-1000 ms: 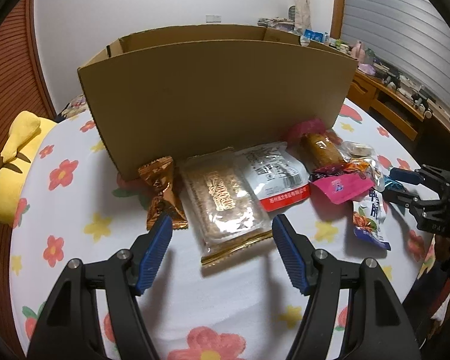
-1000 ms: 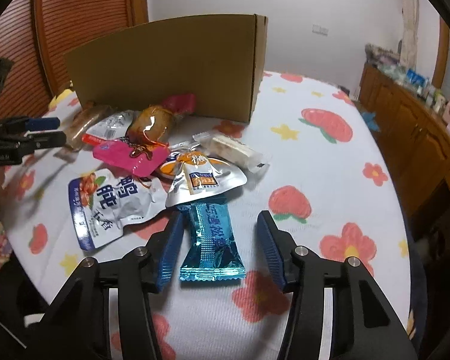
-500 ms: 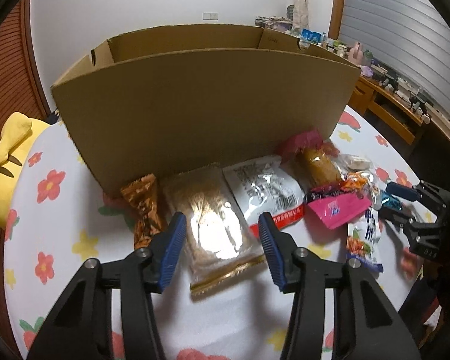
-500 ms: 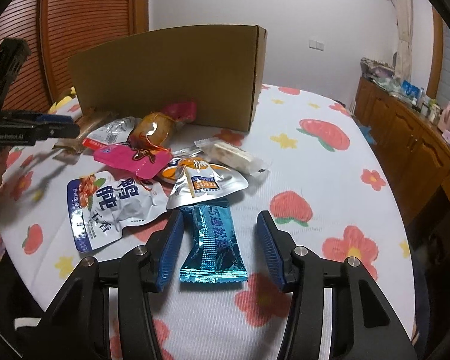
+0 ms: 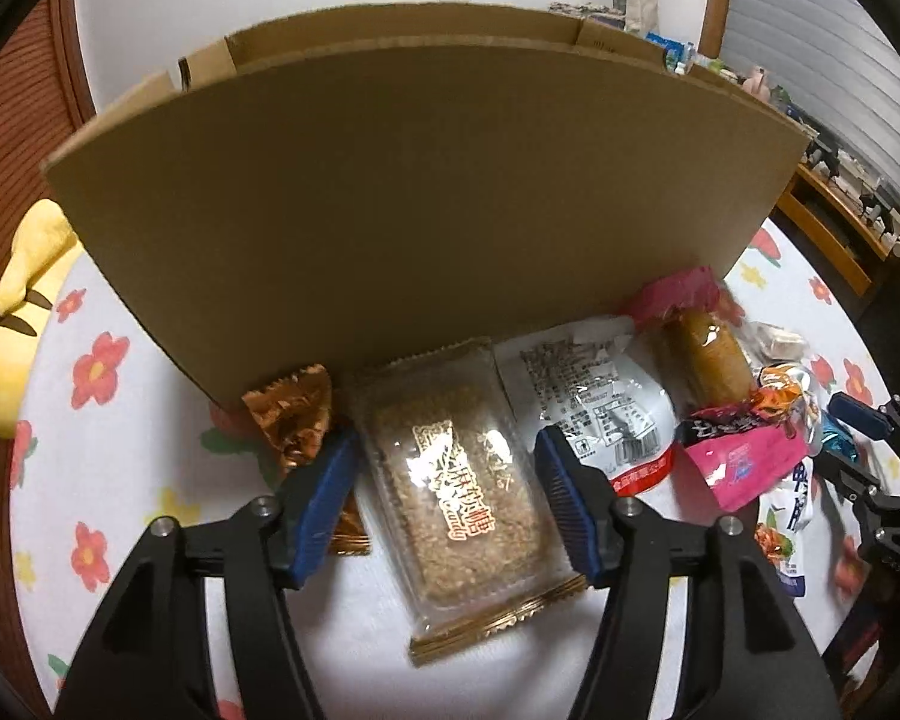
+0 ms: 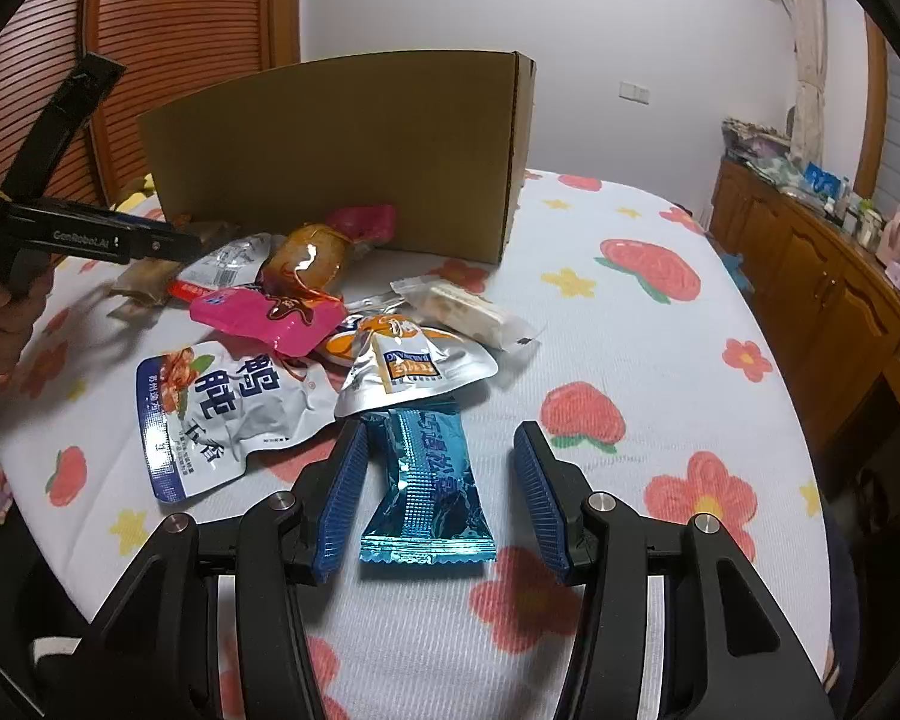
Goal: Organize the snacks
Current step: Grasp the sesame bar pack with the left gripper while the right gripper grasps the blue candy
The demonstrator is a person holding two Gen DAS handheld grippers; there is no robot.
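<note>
Left tool (image 5: 447, 495) spread, straddling sesame bar (image 5: 462, 492) beside the box wall (image 5: 420, 198); right tool (image 6: 435, 498) spread around blue packet (image 6: 429, 486).

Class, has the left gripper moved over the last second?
Yes. The left gripper has advanced toward the cardboard box, now straddling the clear sesame bar packet.

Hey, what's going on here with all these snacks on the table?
A person is sorting snacks with a handheld gripper in each hand. The left gripper sits open with its jaws either side of the clear-wrapped sesame bar, not yet gripping. The right gripper is open around the blue packet. The rest of the snacks lie in front of the cardboard box.
</note>
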